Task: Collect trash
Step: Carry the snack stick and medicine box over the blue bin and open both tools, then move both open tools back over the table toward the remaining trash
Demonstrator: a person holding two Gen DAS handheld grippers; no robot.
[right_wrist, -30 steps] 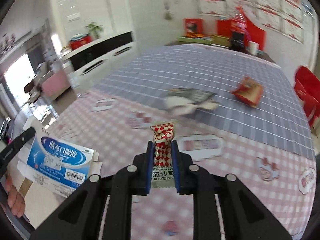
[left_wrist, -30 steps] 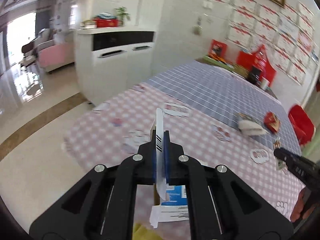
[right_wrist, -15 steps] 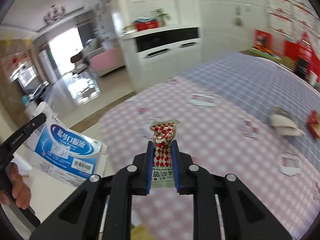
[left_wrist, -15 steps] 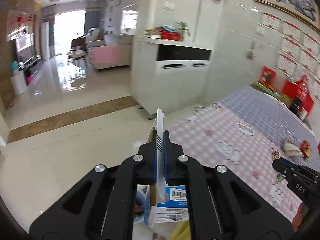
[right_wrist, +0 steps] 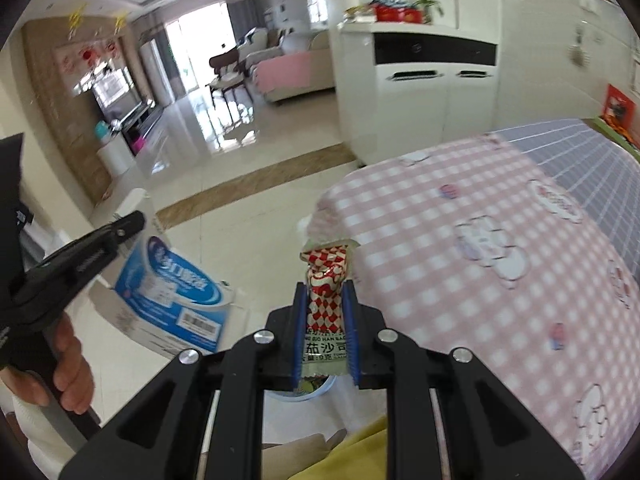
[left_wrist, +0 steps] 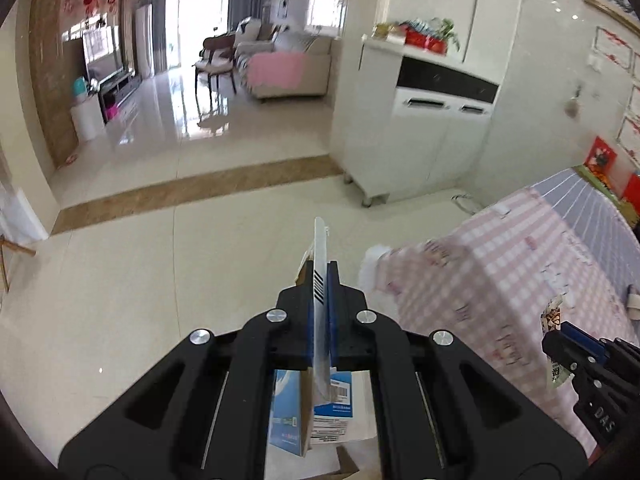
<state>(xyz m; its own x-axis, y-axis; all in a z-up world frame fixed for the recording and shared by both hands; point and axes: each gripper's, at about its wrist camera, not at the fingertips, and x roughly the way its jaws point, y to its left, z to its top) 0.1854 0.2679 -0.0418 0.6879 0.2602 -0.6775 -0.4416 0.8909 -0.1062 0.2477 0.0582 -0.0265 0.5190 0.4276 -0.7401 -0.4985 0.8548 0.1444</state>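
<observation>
Left gripper clamps a flattened carton; right gripper pinches a wrapper — bin below, contents unclear.

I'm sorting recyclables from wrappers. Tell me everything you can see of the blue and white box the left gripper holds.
The blue and white box is a flattened cardboard carton, glossy, with blue swirl print, Chinese lettering and a barcode label. The left gripper pinches one panel edge-on between its blue pads; the rest hangs below, over the tiled floor, touching nothing else.
</observation>
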